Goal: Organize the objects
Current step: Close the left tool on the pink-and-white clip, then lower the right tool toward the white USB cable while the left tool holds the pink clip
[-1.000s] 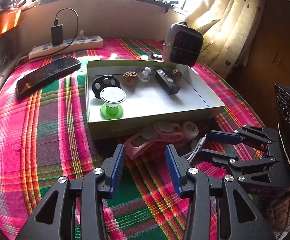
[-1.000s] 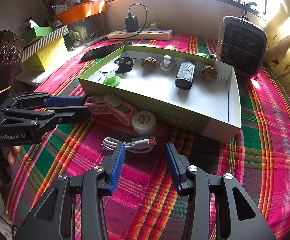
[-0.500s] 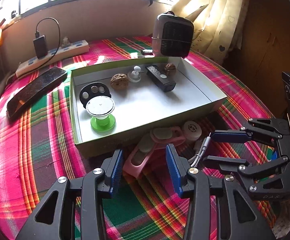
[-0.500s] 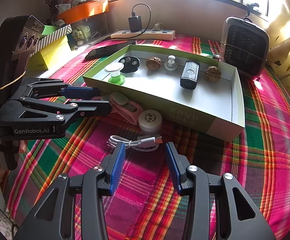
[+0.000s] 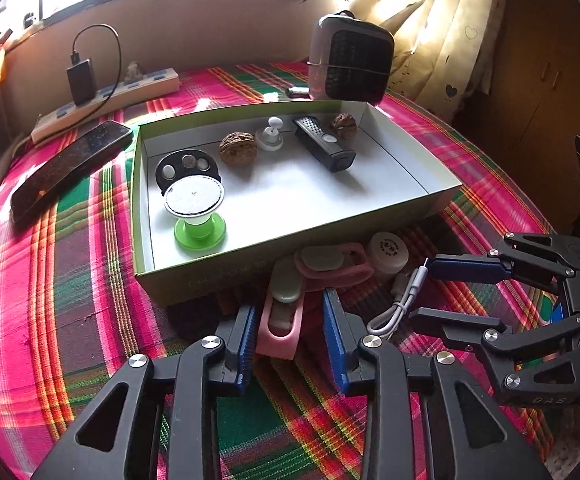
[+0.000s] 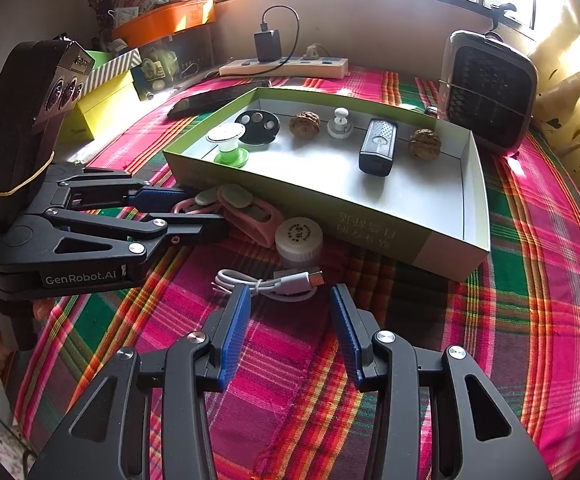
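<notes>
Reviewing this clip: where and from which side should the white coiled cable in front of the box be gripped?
Grip the white cable across the middle of its bundled loops. It lies flat on the cloth, stretched left to right in the right wrist view, so the open right gripper would probably best come from above, turned to close across the bundle's narrow width.

My left gripper around the pink silicone band

My jaws have just been closing, and the near end of the soft pink silicone band lies between my blue pads, in front of the shallow green cardboard box.
</notes>
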Available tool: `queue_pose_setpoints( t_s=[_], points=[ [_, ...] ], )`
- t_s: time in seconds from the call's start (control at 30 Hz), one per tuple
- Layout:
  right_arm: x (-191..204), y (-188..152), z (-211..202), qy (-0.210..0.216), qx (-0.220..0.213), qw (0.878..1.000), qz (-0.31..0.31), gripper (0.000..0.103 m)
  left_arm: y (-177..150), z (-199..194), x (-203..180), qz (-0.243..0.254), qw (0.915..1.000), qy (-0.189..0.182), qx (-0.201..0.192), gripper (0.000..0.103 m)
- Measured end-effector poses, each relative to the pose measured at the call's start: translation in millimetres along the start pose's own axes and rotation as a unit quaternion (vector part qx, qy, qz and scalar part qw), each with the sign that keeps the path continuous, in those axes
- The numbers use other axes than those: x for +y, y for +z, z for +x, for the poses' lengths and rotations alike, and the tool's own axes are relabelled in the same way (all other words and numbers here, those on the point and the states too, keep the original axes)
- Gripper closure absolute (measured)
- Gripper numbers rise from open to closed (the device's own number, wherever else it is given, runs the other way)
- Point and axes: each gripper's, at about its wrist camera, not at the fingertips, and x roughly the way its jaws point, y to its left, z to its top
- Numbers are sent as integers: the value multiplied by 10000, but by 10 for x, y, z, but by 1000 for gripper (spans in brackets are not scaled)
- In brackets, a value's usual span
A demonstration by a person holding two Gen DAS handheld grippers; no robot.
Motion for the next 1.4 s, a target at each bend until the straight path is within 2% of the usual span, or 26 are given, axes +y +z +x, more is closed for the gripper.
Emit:
queue_pose_setpoints(
  t_s=[0.17, 0.47, 0.67, 0.77, 0.93, 1.07, 1.2, 1.4],
  points=[
    [7, 3, -2, 15, -15, 10000, 45, 60, -40, -30, 33, -166, 9998, 87, -39, 87],
    [110, 40, 43, 59, 44, 9999, 87, 60, -193, -159, 73, -442, 9989, 86, -95, 87],
    [113, 86, 99, -19, 79, 9987, 505, 60, -268, -208, 95, -593, 9982, 24, -123, 87],
    [161, 97, 122, -191, 72, 9983, 545, 59, -276, -210, 105, -644, 9978, -7, -134, 87],
    [151, 94, 117, -112, 37, 9976, 686, 59, -288, -214, 123, -696, 9974, -63, -154, 87],
    [147, 76, 93, 285, -16, 9966, 770, 59, -296, -215, 137, -751, 9970, -118, -176, 87],
    [211, 43, 83, 370, 20, 9974, 613, 59, -300, -221, 156, -782, 9967, -115, -173, 87],
    [313, -5, 52, 789, 208, 9962, 315, 59, -311, -242, 228, -882, 9959, -92, -189, 87]
  ],
)
